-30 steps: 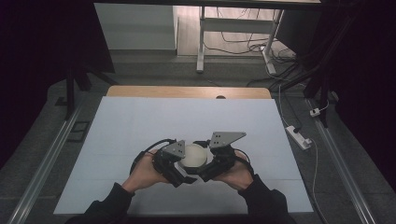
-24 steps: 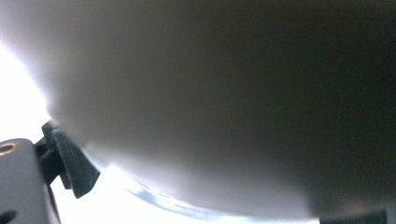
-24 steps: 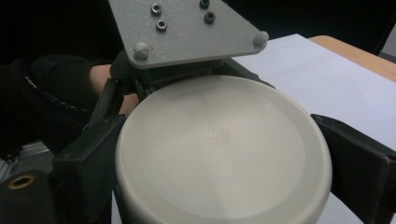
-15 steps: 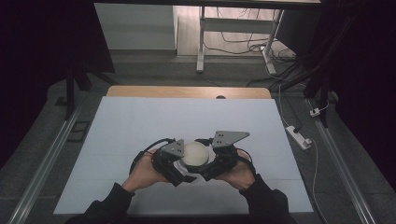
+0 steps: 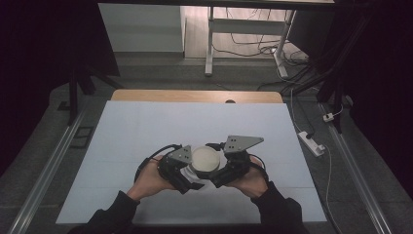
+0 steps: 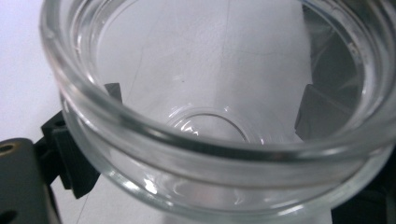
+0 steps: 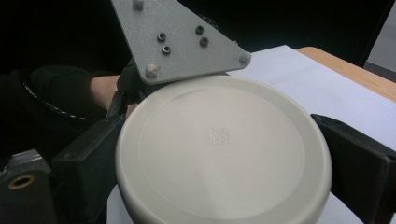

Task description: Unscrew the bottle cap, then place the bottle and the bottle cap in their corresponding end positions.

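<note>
High view: left gripper (image 5: 187,171) and right gripper (image 5: 225,168) meeting at 6 o'clock on the white table (image 5: 146,126), a clear glass jar (image 5: 192,174) and its cream lid (image 5: 206,158) between them, lid over the jar mouth; likely split this way so one hand steadies the body while the other turns the cap on or off, which of the two cannot tell.

Left gripper view: jaws clamped on the glass jar (image 6: 219,154), one dark pad at 9 o'clock, the other seen through the wall at 3 o'clock; thick rounded rim, transparent, empty, circular base ring visible inside.

Right gripper view: jaws closed on the lid (image 7: 224,154), gripping its edge at 9 and 3 o'clock; flat, round, matte, a small embossed square at centre; grey plate (image 7: 177,37) of the other gripper at 12 o'clock, just behind.
</note>
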The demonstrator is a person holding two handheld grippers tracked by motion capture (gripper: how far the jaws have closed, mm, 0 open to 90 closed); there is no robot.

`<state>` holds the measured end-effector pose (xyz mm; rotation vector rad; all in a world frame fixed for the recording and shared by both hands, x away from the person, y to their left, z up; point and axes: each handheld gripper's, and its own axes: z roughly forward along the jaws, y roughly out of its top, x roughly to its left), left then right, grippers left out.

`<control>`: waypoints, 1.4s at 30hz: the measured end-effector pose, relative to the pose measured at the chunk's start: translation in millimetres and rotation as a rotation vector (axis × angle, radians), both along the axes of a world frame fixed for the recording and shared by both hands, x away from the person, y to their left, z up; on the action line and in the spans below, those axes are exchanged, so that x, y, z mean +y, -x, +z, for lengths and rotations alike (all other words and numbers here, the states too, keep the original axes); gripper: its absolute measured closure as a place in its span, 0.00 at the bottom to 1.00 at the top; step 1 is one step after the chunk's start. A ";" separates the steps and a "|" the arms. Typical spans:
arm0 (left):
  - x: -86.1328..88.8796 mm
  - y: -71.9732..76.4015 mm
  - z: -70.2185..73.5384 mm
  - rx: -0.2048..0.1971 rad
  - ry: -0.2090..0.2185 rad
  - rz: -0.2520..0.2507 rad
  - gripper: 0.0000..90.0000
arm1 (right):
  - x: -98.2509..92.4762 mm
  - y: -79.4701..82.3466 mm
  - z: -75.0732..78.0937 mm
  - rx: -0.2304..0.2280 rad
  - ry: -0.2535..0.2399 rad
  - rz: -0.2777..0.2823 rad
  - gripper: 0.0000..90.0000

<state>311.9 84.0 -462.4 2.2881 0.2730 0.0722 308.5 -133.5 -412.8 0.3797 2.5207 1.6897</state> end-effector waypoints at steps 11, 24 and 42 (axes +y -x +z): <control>5.5 -3.3 -0.1 -0.007 0.003 0.032 0.08 | -5.0 -1.6 -1.1 0.003 0.007 -0.018 0.09; 13.5 -12.2 -2.7 -0.010 -0.003 0.108 0.08 | -12.5 2.5 -3.6 0.001 0.012 -0.034 0.09; 20.5 -25.3 -2.1 -0.025 0.015 0.190 0.08 | -16.5 11.4 -10.9 -0.001 0.023 -0.049 0.09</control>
